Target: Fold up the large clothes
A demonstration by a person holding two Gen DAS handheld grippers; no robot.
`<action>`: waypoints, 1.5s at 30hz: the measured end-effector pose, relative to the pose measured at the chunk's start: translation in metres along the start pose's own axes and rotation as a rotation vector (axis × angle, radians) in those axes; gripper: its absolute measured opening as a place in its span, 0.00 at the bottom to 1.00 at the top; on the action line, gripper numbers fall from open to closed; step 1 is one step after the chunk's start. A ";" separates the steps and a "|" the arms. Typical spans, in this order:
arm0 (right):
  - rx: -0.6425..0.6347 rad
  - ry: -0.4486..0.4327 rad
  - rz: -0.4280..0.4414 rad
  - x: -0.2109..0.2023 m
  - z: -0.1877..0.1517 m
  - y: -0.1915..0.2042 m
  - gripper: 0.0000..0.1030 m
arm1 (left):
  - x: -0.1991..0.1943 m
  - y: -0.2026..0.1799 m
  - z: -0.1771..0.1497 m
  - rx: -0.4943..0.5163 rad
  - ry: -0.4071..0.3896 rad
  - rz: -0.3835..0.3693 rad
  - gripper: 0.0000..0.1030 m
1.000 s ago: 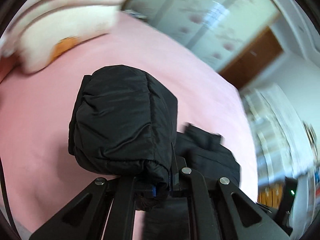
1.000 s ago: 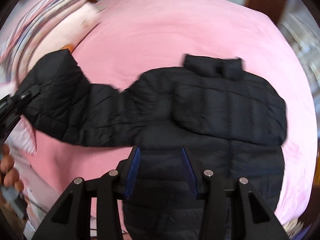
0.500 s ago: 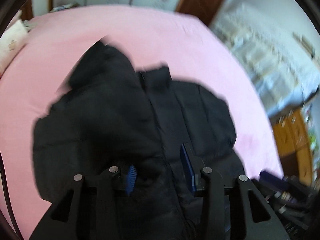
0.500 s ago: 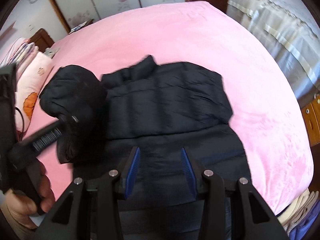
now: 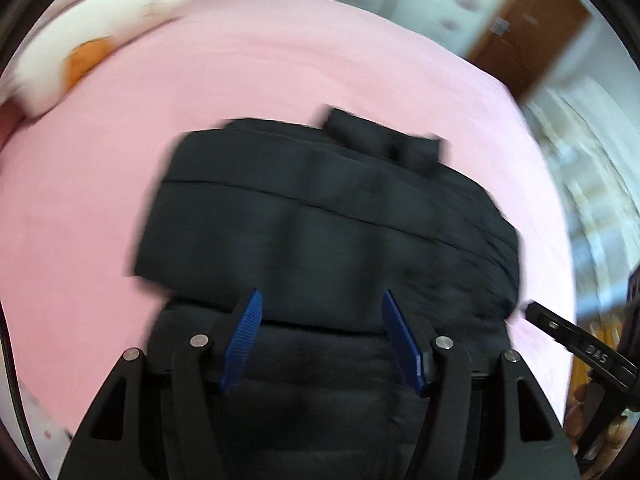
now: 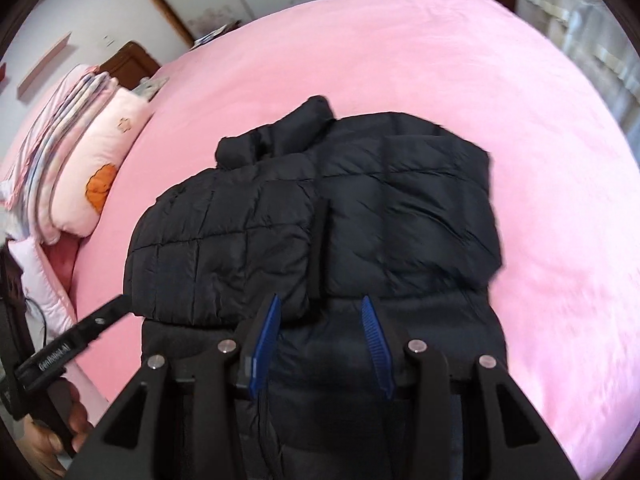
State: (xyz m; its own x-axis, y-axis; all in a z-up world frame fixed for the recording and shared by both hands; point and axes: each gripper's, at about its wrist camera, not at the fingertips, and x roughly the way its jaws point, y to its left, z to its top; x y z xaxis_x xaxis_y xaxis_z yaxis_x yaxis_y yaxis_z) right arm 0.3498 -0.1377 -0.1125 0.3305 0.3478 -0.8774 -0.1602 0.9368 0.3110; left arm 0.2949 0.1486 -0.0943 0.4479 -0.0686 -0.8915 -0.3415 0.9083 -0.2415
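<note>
Pink plush bedspread [image 6: 440,80] carried one black quilted puffer jacket [image 6: 360,208], both sleeves folded in; left gripper [image 5: 320,336] and right gripper [image 6: 322,340] gaped wide, holding nothing.

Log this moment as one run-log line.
jacket: flat on bed, both sleeves folded in | left claw: open, empty | right claw: open, empty | hem unfolded

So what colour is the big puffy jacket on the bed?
Black, all over. The jacket shows best in the right wrist view, lying on the pink bed.
</note>
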 end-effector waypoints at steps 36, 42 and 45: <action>0.031 -0.016 -0.229 0.085 0.045 -0.046 0.05 | 0.134 0.016 0.055 -0.053 0.016 0.267 0.74; 0.035 0.008 -0.280 0.100 0.051 -0.051 0.09 | 0.126 0.021 0.057 -0.037 0.045 0.265 0.77; 0.045 0.008 -0.281 0.094 0.052 -0.052 0.14 | 0.119 0.020 0.058 -0.016 0.051 0.252 0.77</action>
State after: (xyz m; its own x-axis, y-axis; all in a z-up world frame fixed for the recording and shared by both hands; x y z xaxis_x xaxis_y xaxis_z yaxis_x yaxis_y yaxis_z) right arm 0.4378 -0.1520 -0.1917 0.3491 0.0740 -0.9342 -0.0215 0.9972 0.0709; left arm 0.3893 0.1829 -0.1827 0.3047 0.1377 -0.9424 -0.4500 0.8929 -0.0150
